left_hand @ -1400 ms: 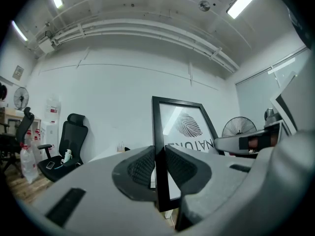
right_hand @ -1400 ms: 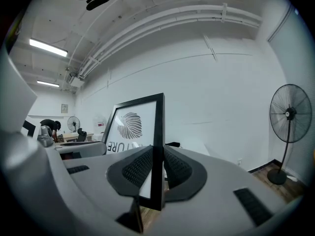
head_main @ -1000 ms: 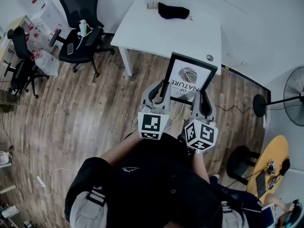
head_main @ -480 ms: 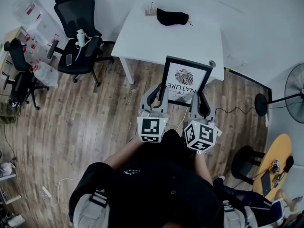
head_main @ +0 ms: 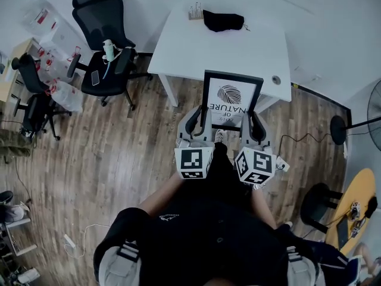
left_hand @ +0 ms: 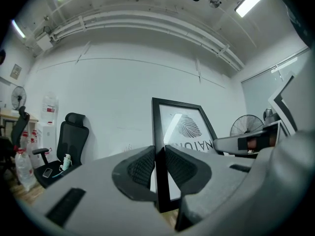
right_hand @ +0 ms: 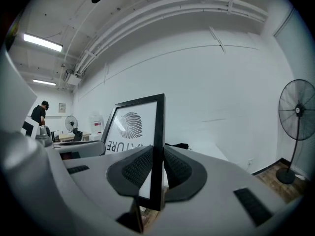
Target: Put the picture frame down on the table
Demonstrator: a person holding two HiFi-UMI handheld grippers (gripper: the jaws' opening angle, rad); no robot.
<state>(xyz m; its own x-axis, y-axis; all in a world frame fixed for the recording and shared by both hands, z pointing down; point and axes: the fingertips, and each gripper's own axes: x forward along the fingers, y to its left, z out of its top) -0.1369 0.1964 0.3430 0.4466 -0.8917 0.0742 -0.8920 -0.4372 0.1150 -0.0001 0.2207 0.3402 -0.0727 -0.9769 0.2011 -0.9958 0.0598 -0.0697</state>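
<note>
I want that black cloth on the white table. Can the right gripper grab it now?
Probably not. The right gripper is busy clamping the picture frame, and the black cloth lies at the table's far end.

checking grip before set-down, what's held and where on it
The frame: left gripper clamps its left side bar, right gripper its right side bar, both near the bottom.

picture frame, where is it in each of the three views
Head view: the picture frame stands upright at upper centre, against the white table's near edge.
Left gripper view: frame at centre, its left edge clamped in the left gripper's tongs.
Right gripper view: frame centre-left, its right edge clamped in the right gripper's tongs.
Shared landmark: the pedestal fan, at the right in all three.
</note>
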